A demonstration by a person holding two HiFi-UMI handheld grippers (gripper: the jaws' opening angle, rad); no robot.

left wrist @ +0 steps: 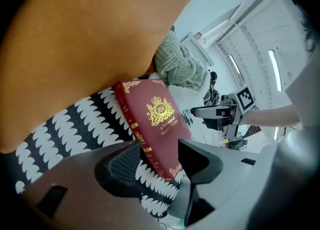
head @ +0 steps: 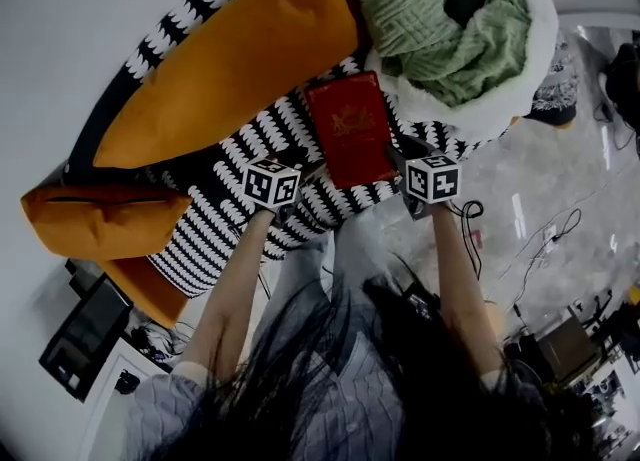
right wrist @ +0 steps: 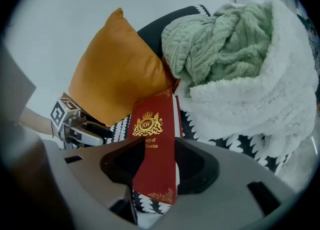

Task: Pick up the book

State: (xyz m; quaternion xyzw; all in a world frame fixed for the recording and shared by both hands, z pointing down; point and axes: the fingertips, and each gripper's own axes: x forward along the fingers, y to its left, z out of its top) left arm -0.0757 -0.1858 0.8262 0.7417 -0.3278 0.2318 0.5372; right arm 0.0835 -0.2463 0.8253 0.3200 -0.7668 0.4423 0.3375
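Observation:
A dark red book [head: 348, 127] with a gold crest lies on the black-and-white patterned seat [head: 215, 229], between an orange cushion and a fleece blanket. My left gripper [head: 303, 169] is at the book's near left corner. In the left gripper view its jaws [left wrist: 160, 161] stand apart around the spine end of the book [left wrist: 157, 119] without pressing it. My right gripper [head: 397, 156] is at the book's near right edge. In the right gripper view the book [right wrist: 155, 144] stands on edge between the parted jaws of that gripper [right wrist: 157, 166], with gaps at the pads.
A big orange cushion [head: 230, 59] leans left of the book, and a second one [head: 100, 214] lies lower left. A green knit throw [head: 440, 19] sits in a white fleece blanket [head: 520, 79] to the right. Cables [head: 550, 239] trail on the grey floor.

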